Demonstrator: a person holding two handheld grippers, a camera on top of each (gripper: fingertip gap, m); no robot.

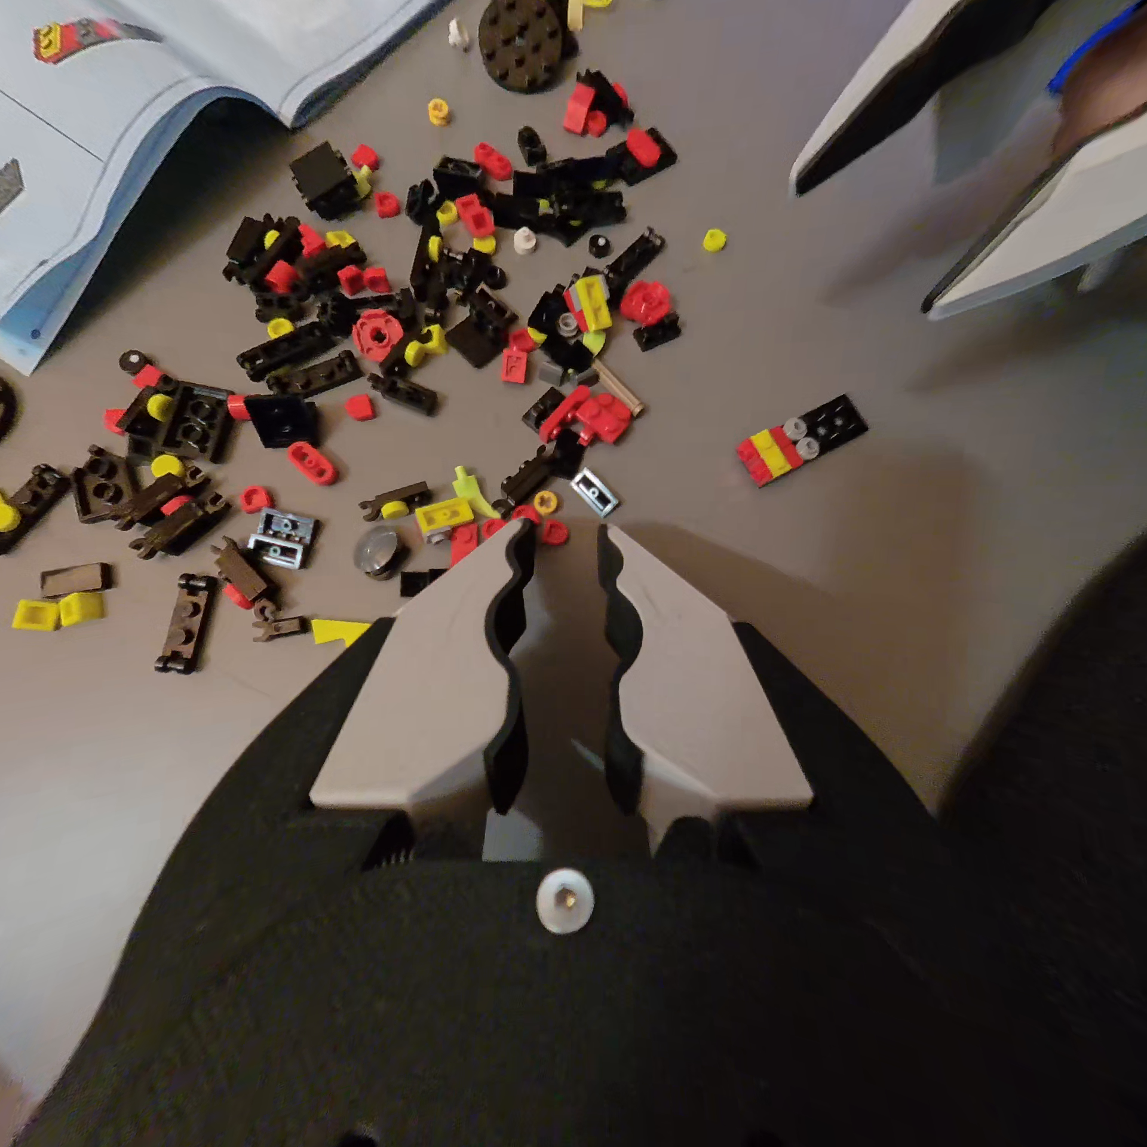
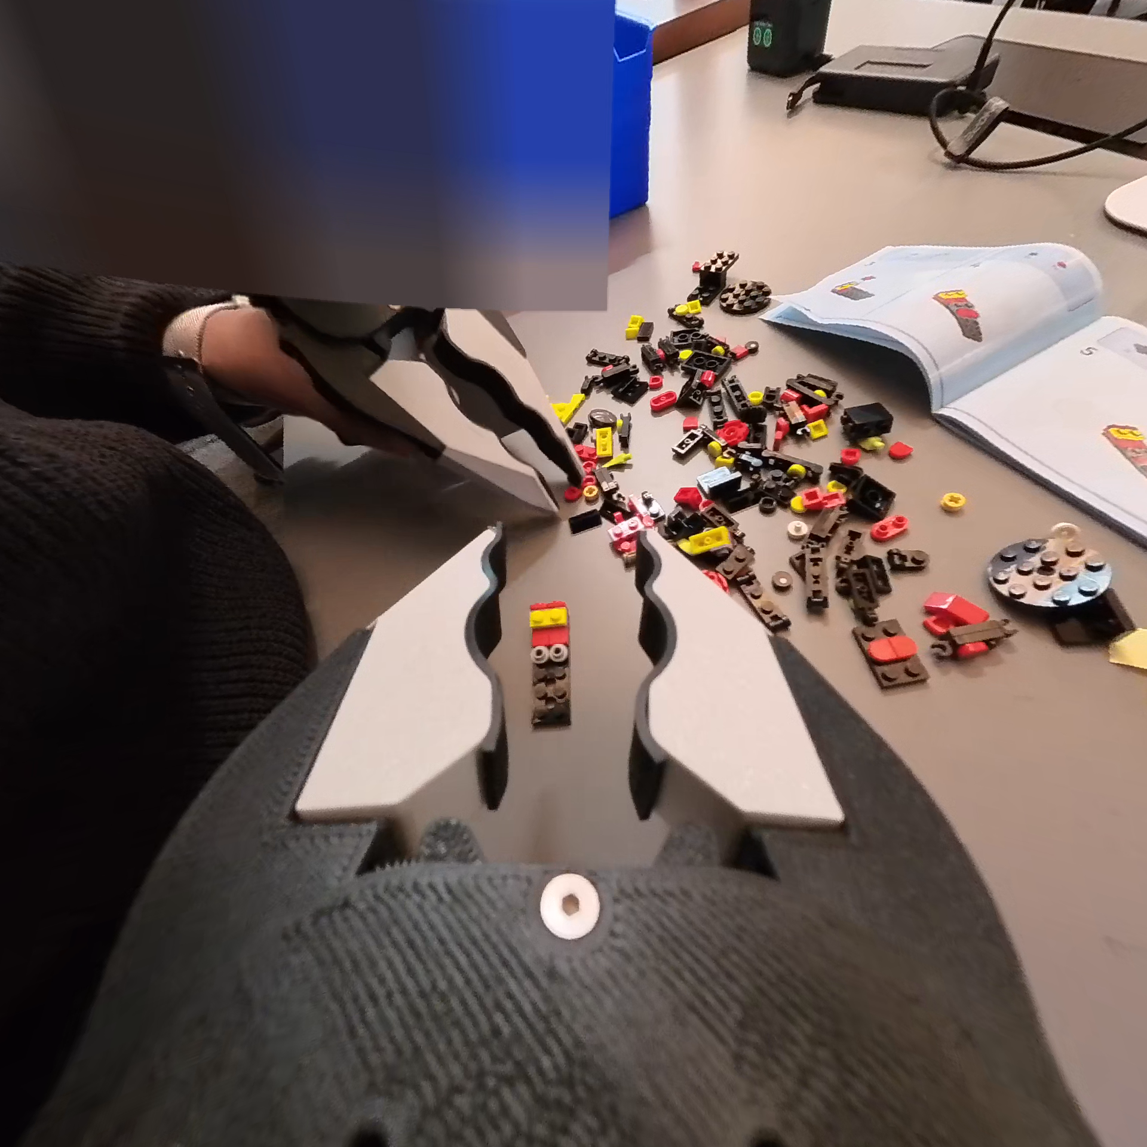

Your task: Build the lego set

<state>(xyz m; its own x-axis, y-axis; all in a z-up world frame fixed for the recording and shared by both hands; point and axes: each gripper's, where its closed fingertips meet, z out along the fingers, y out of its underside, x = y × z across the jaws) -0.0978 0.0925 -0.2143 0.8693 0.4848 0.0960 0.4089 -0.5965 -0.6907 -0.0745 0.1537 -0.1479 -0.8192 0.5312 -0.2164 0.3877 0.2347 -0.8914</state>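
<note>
Here, left tool (image 1: 565,527): sitting released, with a narrow gap between its tips and nothing in it; in the right wrist view its tips (image 2: 568,490) are resting at the near edge of the loose bricks, down at the bench.
Right tool (image 2: 568,540): hanging released, jaws standing wide apart, gripping nothing; in the left wrist view it (image 1: 863,248) is showing at the upper right, above the bench and well apart from the pile.
Partial build (image 2: 550,661): lying flat on the bench between the right tool's fingers, touching neither; a black plate carrying two grey round studs, then red and yellow bricks at its far end. In the left wrist view it (image 1: 800,440) is sitting alone to the right of the pile.
Loose bricks (image 1: 434,298): lying scattered across the bench, mostly black, red and yellow, with a few grey and pale blue ones.
Round plate (image 2: 1049,574): lying at the pile's right edge in the right wrist view, dark with studs up.
Red stud (image 1: 554,532): sitting just beside the left tool's tips, an orange stud (image 1: 545,501) lying just beyond it.
Booklet (image 2: 993,354): lying open on the bench beyond the pile, pages curling up at the fold.
Bench (image 1: 869,620): grey, carrying everything.
Person: a hand (image 2: 273,366) in a black knit sleeve is gripping the left tool.
Far bench: a blue box (image 2: 630,118), a black device (image 2: 894,71) and cables are sitting behind the pile.
</note>
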